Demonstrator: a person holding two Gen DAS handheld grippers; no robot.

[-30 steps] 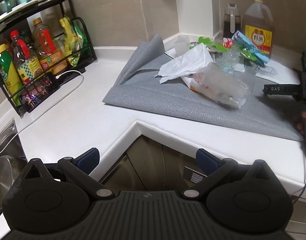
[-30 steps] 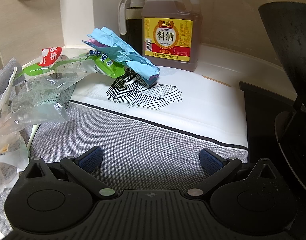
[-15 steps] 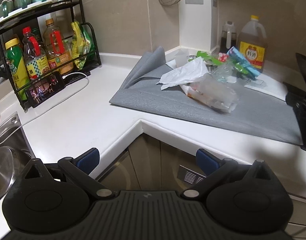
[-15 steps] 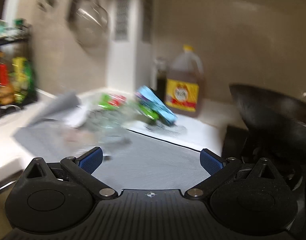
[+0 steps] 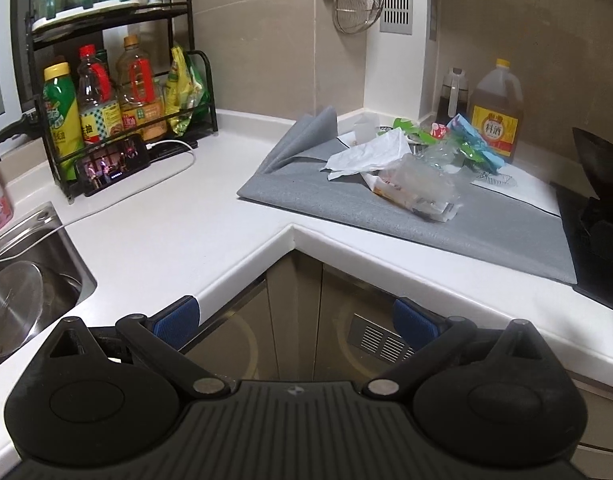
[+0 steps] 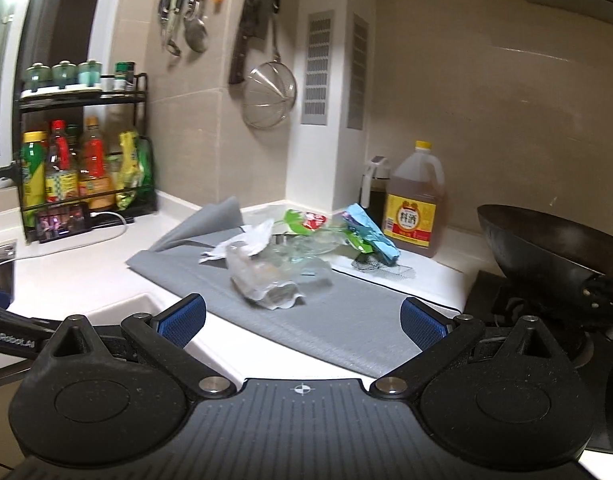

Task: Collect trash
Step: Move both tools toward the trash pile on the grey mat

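A heap of trash lies on a grey mat (image 5: 486, 224) on the white counter: a crumpled white paper (image 5: 370, 154), a clear plastic bag (image 5: 420, 188), green wrappers (image 5: 466, 148) and a blue wrapper (image 5: 472, 136). The same heap shows in the right wrist view, with the clear bag (image 6: 266, 276) and blue wrapper (image 6: 370, 232). My left gripper (image 5: 296, 318) is open and empty, held off the counter's corner in front of the cabinet. My right gripper (image 6: 302, 316) is open and empty, short of the mat's near edge (image 6: 346, 336).
A black rack of bottles (image 5: 106, 104) and a lit phone (image 5: 112, 164) stand at the left, with a sink (image 5: 22, 276) below. A jug of cooking wine (image 5: 494, 116) stands behind the trash. A black wok (image 6: 546, 252) sits on the stove at the right.
Both grippers have pulled back and up from the mat, so the trash heap looks smaller and farther. The right gripper has left the left wrist view. Both stay open.
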